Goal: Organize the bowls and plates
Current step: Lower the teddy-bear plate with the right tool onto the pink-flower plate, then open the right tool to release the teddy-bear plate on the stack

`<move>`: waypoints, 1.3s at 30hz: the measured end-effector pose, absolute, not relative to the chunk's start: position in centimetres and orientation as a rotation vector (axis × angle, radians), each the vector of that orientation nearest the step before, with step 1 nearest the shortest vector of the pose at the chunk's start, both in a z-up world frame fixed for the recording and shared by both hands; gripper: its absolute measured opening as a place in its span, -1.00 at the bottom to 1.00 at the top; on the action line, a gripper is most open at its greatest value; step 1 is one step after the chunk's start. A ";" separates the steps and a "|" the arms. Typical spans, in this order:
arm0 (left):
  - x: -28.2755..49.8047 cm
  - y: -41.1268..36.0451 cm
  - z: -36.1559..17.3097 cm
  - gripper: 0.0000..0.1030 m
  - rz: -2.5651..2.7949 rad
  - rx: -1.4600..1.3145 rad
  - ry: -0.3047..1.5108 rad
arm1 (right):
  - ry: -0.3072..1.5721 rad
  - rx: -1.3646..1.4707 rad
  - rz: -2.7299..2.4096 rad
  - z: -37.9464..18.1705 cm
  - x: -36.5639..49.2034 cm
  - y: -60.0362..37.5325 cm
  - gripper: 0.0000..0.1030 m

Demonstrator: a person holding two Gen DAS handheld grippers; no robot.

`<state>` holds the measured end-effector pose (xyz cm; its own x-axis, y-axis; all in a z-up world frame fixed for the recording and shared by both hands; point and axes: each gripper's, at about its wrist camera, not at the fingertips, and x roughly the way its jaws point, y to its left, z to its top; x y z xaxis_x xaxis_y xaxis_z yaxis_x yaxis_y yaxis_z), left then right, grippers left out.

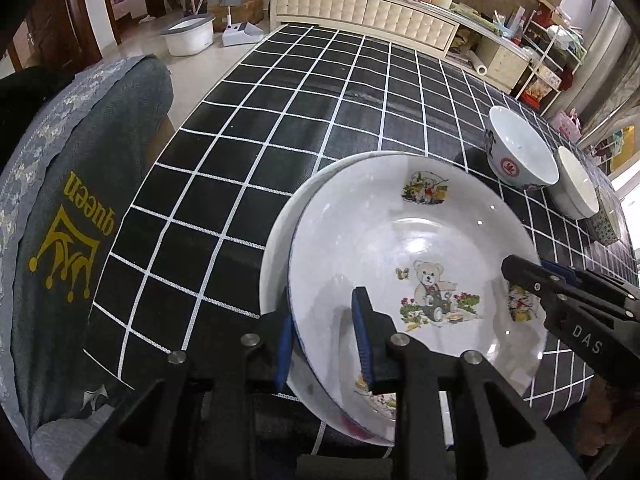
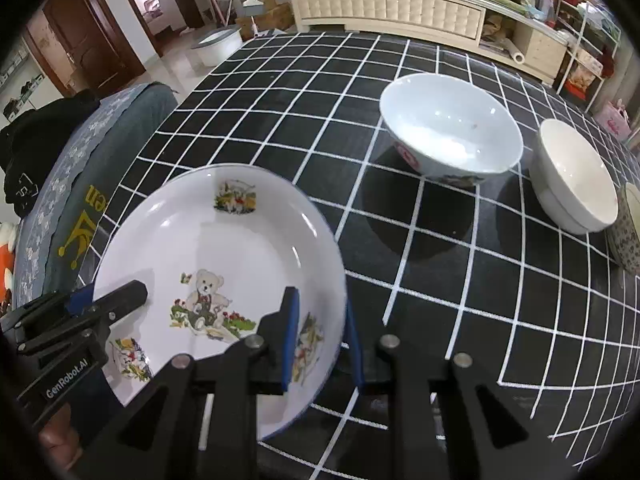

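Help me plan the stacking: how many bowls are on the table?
3, all right of the plates: a white bowl with a red emblem farthest left, a plain cream bowl beside it, and a patterned bowl cut off at the frame's right edge; more may sit beyond.

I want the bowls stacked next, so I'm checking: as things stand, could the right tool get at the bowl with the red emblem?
Probably not yet. The right tool is closed on the rim of the teddy bear plate, as is the left tool. The table between it and the red-emblem bowl looks unobstructed, so it could reach once it lets go.
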<state>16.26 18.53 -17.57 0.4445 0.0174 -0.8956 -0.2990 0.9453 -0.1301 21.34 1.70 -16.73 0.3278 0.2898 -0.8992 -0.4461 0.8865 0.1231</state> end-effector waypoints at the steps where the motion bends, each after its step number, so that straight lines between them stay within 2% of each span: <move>1: 16.1 18.5 -17.5 -0.46 0.200 -0.292 1.094 | 1.140 -0.153 0.487 -16.7 21.3 1.7 -0.49; 3: 15.9 18.5 -17.4 -0.41 0.215 -0.314 1.087 | 1.142 -0.155 0.487 -16.6 21.2 1.9 -0.49; 5: 15.6 18.1 -17.2 -0.25 0.227 -0.314 1.074 | 1.138 -0.167 0.482 -16.6 21.0 2.1 -0.45; 7: 15.6 17.4 -17.0 -0.20 0.245 -0.274 1.066 | 1.140 -0.177 0.482 -16.6 20.7 2.1 -0.37; 11: 15.3 16.4 -16.8 -0.19 0.265 -0.189 1.071 | 1.141 -0.174 0.486 -16.4 20.4 2.0 -0.23; 13: 15.2 16.4 -16.7 -0.19 0.265 -0.192 1.071 | 1.138 -0.161 0.479 -16.3 20.3 1.8 -0.04; 16: 14.9 16.6 -16.5 -0.19 0.270 -0.209 1.068 | 1.136 -0.144 0.480 -16.1 20.1 1.6 0.07; 28: 14.1 14.8 -14.6 -0.15 0.248 -0.147 1.011 | 1.079 -0.139 0.496 -14.5 18.8 1.3 0.14; 32: 14.0 14.1 -13.3 0.01 0.230 -0.133 0.975 | 1.050 -0.129 0.494 -13.4 18.8 0.6 0.17; 35: 14.2 13.4 -12.5 0.01 0.192 -0.129 0.959 | 1.024 -0.166 0.454 -12.5 18.9 -0.1 0.34; 39: 14.7 12.6 -11.8 0.01 0.184 -0.114 0.944 | 0.979 -0.212 0.441 -11.5 18.9 -1.2 0.36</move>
